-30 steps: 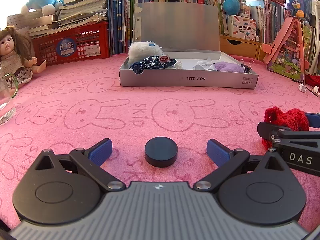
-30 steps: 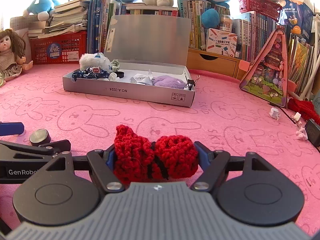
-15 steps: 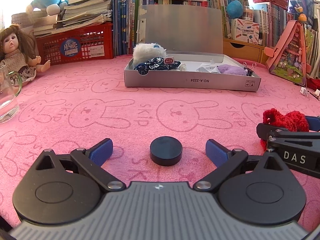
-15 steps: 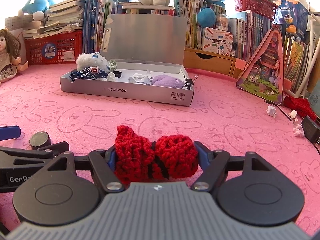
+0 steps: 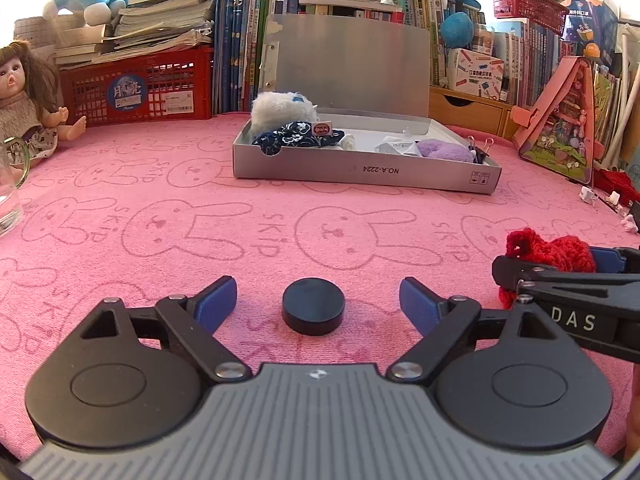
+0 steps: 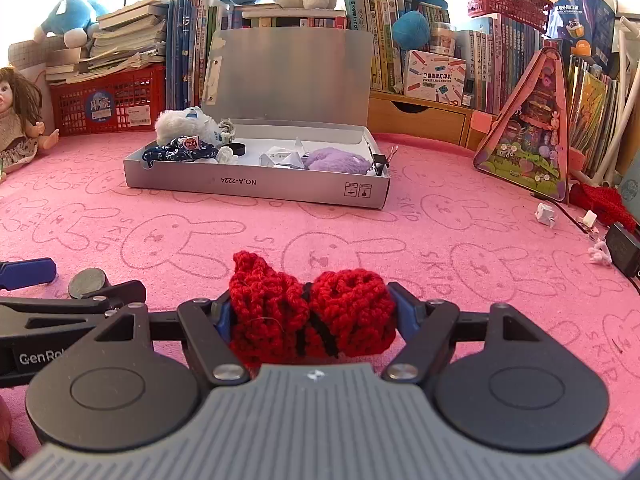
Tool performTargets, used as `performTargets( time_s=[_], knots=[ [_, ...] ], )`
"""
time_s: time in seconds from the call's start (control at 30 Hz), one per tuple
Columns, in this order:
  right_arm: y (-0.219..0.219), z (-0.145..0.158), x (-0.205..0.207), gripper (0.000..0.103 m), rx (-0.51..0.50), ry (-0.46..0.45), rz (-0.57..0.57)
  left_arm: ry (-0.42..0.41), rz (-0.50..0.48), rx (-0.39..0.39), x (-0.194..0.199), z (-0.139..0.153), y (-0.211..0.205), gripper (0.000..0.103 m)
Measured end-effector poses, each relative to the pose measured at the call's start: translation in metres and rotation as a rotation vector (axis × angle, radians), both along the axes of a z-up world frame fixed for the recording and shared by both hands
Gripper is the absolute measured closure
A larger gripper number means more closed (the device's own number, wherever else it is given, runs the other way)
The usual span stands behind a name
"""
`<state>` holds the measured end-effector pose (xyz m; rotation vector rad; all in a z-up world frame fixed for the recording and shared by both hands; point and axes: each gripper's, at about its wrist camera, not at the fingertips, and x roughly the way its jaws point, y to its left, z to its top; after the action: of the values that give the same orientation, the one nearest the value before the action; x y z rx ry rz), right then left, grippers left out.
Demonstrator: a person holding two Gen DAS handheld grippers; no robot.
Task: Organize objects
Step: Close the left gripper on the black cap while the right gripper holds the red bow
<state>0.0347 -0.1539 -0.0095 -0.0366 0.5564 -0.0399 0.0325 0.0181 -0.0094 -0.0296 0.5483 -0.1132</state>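
Note:
A black round puck [image 5: 313, 305] lies on the pink bunny-print cloth [image 5: 320, 224], between the blue pads of my left gripper [image 5: 316, 300]. The jaws are closing around it and gaps remain on both sides. My right gripper [image 6: 312, 316] is shut on a red crocheted piece [image 6: 310, 314], which fills the space between its pads. That red piece [image 5: 548, 258] and the right gripper's finger show at the right edge of the left wrist view. An open grey cardboard box [image 5: 360, 170] stands farther back, its lid upright, with soft toys and small items inside.
A doll [image 5: 24, 96] and a glass mug [image 5: 10, 200] sit at the far left. Behind the box [image 6: 256, 184] are a red crate [image 5: 140, 88], books and plush toys. A pink triangular toy case [image 6: 528, 140], small white bits and a black adapter [image 6: 622, 248] lie at the right.
The left gripper's blue pads have drawn inward toward the puck, which has stayed on the cloth. The right gripper keeps its grip on the red crocheted piece.

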Motion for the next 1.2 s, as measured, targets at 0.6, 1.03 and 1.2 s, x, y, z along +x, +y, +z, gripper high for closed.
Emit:
performTargets(
  time_s=[0.6, 1.03, 1.2],
  knots=[
    [0.005, 0.0, -0.007, 0.028, 0.027, -0.009, 0.054, -0.011, 0.001, 0.05, 0.001, -0.003, -0.002, 0.03],
    [0.018, 0.0, -0.005, 0.031, 0.05, 0.005, 0.085, -0.01, 0.036, 0.049, 0.002, -0.001, 0.003, 0.044],
    [0.024, 0.0, -0.002, 0.032, 0.054, 0.007, 0.089, -0.011, 0.052, 0.038, 0.0, -0.001, 0.006, 0.053]
  ],
)
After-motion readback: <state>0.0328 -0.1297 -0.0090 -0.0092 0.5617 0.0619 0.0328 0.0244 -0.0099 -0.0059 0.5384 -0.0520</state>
